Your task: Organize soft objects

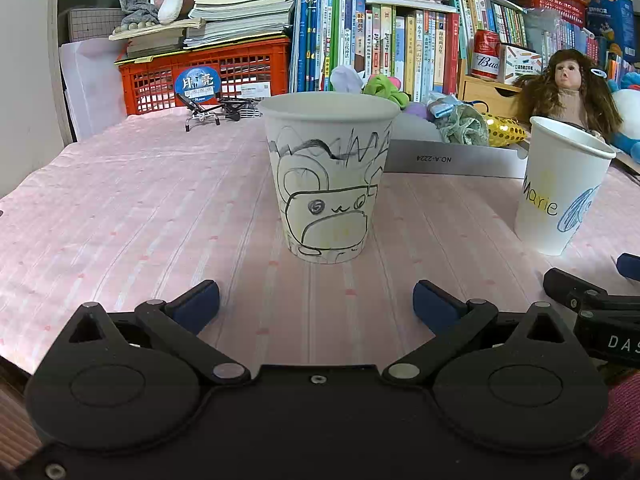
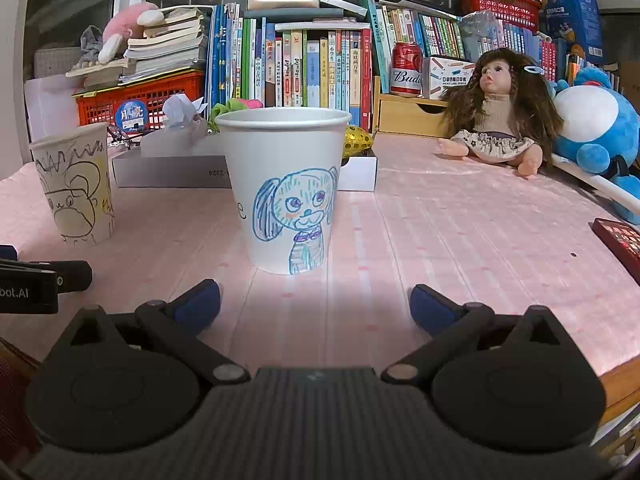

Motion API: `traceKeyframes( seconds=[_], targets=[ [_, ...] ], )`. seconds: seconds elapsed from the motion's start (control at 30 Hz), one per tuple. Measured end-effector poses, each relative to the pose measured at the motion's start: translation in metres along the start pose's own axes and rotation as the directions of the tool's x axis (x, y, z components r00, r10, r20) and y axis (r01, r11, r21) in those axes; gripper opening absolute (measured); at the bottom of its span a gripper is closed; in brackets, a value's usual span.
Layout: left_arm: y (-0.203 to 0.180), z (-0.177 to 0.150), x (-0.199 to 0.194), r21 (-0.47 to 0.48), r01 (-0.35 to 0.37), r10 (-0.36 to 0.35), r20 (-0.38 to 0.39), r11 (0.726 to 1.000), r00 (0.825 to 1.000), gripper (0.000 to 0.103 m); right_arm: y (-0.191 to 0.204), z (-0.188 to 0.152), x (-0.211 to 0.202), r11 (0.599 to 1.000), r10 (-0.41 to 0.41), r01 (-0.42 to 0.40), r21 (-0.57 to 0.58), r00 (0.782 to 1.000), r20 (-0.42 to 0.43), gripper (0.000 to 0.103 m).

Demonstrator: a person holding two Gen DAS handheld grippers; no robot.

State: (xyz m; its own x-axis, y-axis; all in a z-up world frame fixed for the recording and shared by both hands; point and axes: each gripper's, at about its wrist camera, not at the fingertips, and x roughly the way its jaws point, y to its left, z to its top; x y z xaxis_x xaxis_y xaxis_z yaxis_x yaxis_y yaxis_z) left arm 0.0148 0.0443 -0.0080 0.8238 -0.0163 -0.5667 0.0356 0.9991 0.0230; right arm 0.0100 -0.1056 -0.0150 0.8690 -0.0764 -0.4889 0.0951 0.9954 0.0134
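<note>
Soft toys (image 1: pixel 460 120) in box (image 1: pixel 452 158) behind paper cups (image 1: pixel 328 176).

books (image 2: pixel 304 68) | beer can (image 2: pixel 407 69) | orange crate (image 1: pixel 208 76) | glasses (image 1: pixel 216 111)

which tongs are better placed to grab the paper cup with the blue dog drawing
Right. The right tongs are open and face the white paper cup with the blue dog drawing head on. The left tongs, also open, face the pencil-sketched paper cup; from there the dog cup stands off to the right.
</note>
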Motion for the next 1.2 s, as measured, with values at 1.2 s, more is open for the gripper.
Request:
traceKeyframes(
  seconds=[1.2],
  targets=[
    [0.0001, -0.0007, 0.0004, 0.000, -0.002, 0.002, 0.000, 1.000, 1.000, 0.103, 0.0019, -0.0012, 0.0022, 1.000, 0.003, -0.003, -0.002, 1.000, -0.004, 0.103]
  ],
)
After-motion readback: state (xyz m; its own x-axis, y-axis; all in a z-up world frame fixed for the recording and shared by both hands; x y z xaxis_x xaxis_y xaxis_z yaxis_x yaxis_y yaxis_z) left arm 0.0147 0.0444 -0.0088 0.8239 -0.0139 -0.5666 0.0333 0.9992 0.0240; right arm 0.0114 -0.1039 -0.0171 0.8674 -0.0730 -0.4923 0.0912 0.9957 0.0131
